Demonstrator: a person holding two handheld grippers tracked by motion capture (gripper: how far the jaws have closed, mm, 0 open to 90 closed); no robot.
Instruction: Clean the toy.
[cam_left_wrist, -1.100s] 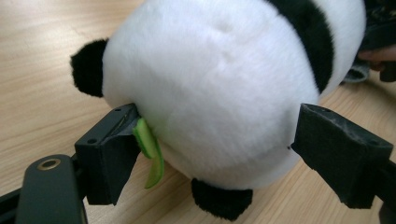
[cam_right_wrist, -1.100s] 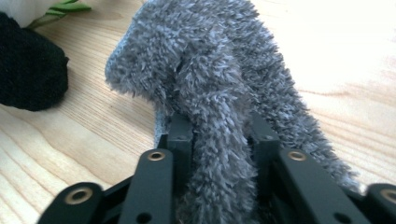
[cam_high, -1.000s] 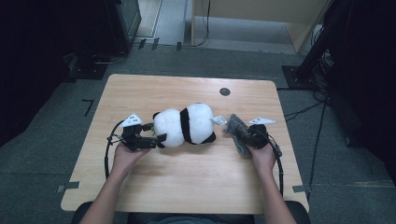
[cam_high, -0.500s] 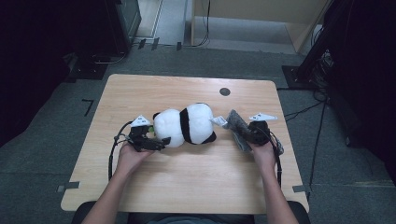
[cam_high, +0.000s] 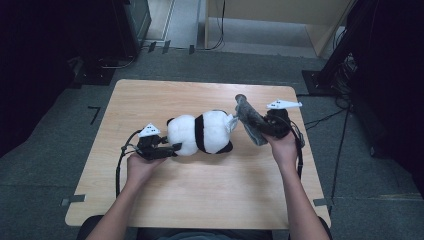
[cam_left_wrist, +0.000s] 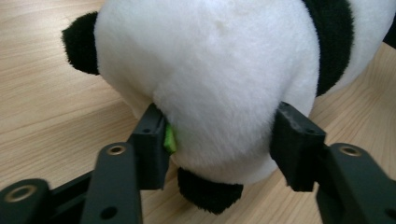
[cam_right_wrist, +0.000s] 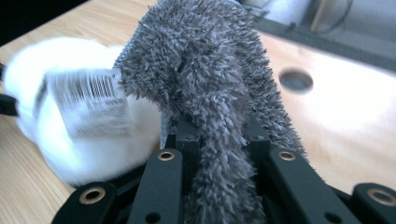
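One panda plush (cam_high: 201, 133) is lying mid-table (cam_high: 200, 200), the left gripper (cam_left_wrist: 219, 149) just closing, squeezing its head, its view catching a green tag (cam_left_wrist: 170, 138), while the right gripper (cam_right_wrist: 217, 135) is clamping one grey cloth (cam_right_wrist: 210, 93).

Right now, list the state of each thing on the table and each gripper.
Panda plush: lying on its side on the table, pinched at one end.
Grey cloth: held up off the table, bunched.
Left gripper: jaws just closed onto the plush.
Right gripper: shut on the cloth.
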